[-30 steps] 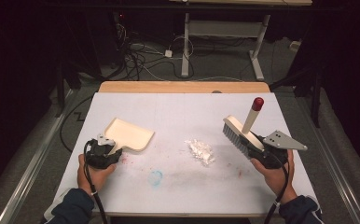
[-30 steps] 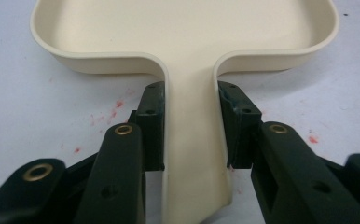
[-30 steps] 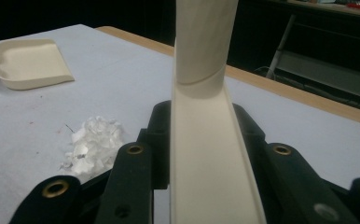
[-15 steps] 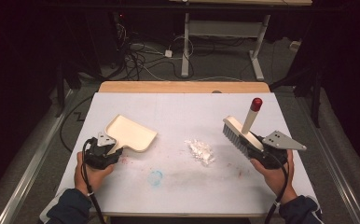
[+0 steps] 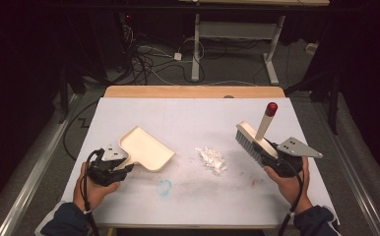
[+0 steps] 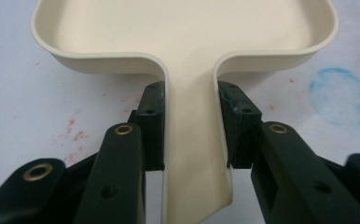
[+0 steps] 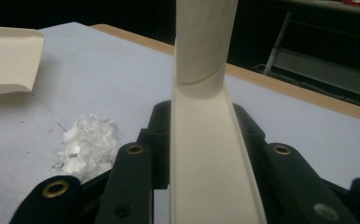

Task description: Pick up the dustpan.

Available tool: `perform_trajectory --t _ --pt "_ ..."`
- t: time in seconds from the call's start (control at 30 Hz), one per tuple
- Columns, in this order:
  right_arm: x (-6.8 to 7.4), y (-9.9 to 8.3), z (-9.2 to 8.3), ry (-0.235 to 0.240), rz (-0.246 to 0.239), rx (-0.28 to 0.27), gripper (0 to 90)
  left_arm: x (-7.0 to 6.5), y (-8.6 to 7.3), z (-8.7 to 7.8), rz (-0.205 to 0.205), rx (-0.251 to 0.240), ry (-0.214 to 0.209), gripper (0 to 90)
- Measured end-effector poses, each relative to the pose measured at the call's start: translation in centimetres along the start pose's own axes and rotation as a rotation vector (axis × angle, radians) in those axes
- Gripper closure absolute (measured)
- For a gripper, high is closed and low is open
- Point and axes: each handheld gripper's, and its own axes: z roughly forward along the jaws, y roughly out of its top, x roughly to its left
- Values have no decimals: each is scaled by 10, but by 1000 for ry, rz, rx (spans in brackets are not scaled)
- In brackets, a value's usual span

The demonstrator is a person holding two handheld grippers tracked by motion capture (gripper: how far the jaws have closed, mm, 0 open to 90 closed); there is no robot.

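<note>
Paper scraps (image 5: 212, 158), white and crumpled into a small heap, are seen near the middle of the table (image 5: 188, 118), between a dustpan and a brush and touching neither. In the right gripper view the heap (image 7: 87, 142) is seen low at the left, on the white tabletop (image 7: 99, 70).

To the left of the heap the cream dustpan (image 5: 144, 148) is held with its tray towards the far left and its open lip towards the scraps. Its flat handle (image 6: 194, 154) is pinched from both sides by the black pads (image 6: 152, 126) of the left gripper (image 5: 110, 166), which is carried in the person's left hand (image 5: 93, 189) at the near left of the table. In the left gripper view the tray's rounded rim (image 6: 99, 60) is seen just beyond the jaws, with red specks (image 6: 73, 130) and a blue smudge (image 6: 339, 95) on the tabletop beneath it. The same blue smudge (image 5: 164, 187) is seen in the high view, nearer the front edge than the dustpan.

To the right of the heap the brush (image 5: 252, 140) is held with its bristles (image 5: 244, 143) turned towards the scraps and its red-tipped handle (image 5: 266, 120) pointing up and away. The cream back of the brush (image 7: 206, 154) is clamped between the jaws of the right gripper (image 5: 284, 160), which is carried in the right hand (image 5: 289, 184). A grey three-cornered plate (image 5: 296, 146) is seen on top of that gripper.

Beyond the table's wooden far edge (image 5: 193, 91), cables (image 5: 148, 61) and a white table frame (image 5: 237, 29) are seen on the dark floor.
</note>
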Motion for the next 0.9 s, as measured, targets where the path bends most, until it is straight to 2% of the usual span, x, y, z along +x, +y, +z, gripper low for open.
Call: perform_trajectory --t 0.27,0.4,0.43,0.47,0.53,0.77,0.8,0.9 --pt "3 -2 10 5 7 3 678 -19 5 4 82 37 -68 639" --pt "5 -5 21 21 38 10 679 -28 9 4 127 52 -104 639" --pt "5 -4 25 12 24 4 679 -31 9 5 135 56 -109 638" --pt "6 -4 28 9 29 3 679 -32 10 5 146 62 -116 639" --pt "9 -2 34 17 56 -3 679 -36 11 5 155 67 -131 639" --pt "22 1 50 36 41 -1 679 -45 13 7 198 91 -178 638" --pt "24 0 52 37 52 -1 679 -47 13 8 205 96 -176 638" --pt "27 -2 62 36 44 8 678 -49 13 8 217 103 -182 638"
